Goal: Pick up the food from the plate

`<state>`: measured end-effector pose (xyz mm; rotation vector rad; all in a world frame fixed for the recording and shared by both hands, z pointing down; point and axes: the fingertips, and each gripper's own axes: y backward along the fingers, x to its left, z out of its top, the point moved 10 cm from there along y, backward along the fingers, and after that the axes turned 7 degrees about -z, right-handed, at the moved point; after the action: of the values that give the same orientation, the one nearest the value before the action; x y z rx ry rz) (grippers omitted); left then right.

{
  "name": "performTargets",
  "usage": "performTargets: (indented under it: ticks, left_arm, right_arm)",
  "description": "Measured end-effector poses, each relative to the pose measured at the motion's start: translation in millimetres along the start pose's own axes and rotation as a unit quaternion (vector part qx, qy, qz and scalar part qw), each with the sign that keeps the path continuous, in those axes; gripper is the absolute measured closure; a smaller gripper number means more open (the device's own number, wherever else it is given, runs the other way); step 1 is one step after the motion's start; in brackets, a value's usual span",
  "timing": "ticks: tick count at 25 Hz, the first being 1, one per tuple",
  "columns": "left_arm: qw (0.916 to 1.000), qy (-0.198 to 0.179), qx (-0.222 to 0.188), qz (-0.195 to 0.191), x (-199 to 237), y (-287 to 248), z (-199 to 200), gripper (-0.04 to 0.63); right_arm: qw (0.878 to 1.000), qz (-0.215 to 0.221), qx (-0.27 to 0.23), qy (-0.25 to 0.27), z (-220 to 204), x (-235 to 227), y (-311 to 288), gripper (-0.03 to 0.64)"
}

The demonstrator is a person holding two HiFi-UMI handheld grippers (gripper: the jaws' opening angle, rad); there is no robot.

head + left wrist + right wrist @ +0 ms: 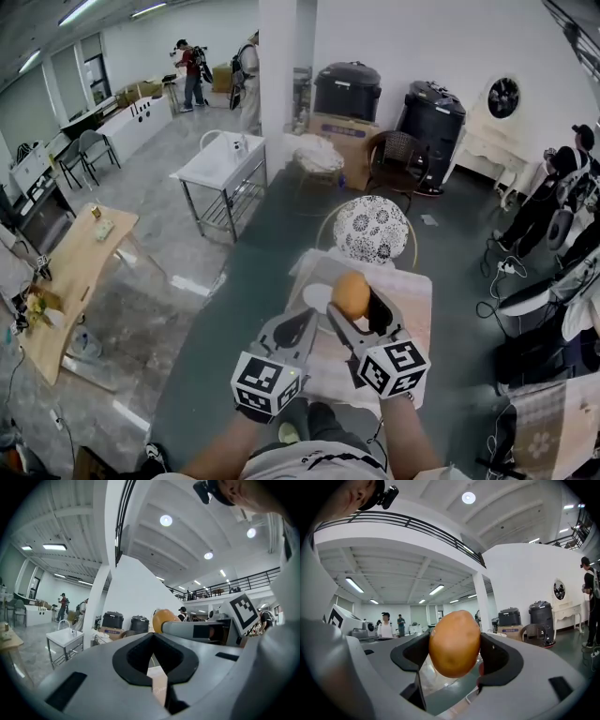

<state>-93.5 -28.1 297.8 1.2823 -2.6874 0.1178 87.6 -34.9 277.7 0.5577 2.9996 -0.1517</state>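
Right gripper (454, 663): closed on the food (454, 643), an orange-brown piece clamped between both jaws.
Left gripper (152, 657): jaws together at the tips, nothing held; positioned just beside the right gripper.
Food location: above the plate (315, 298), judged lifted clear of it.
Progress: the pick-up is judged done; no further food can be made out on the plate.
Clearance: open room is available above the table (412, 302); a patterned chair (372, 228) stands at its far edge.
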Motion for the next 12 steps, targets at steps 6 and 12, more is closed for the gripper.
performTargets:
  ticks: [6,12]
  left_arm:
    - [0.9999,-0.008,-0.008,-0.002,-4.3,4.4,9.7,0.591]
    - [0.9999,-0.007,-0.01,-0.005,-5.0,7.2,7.5,0.591]
  right_arm:
    - [1.0,-0.002,-0.008,0.009,7.0,9.0,6.4,0.295]
    - [1.0,-0.006,-0.008,0.01,4.1,12.5,11.1,0.295]
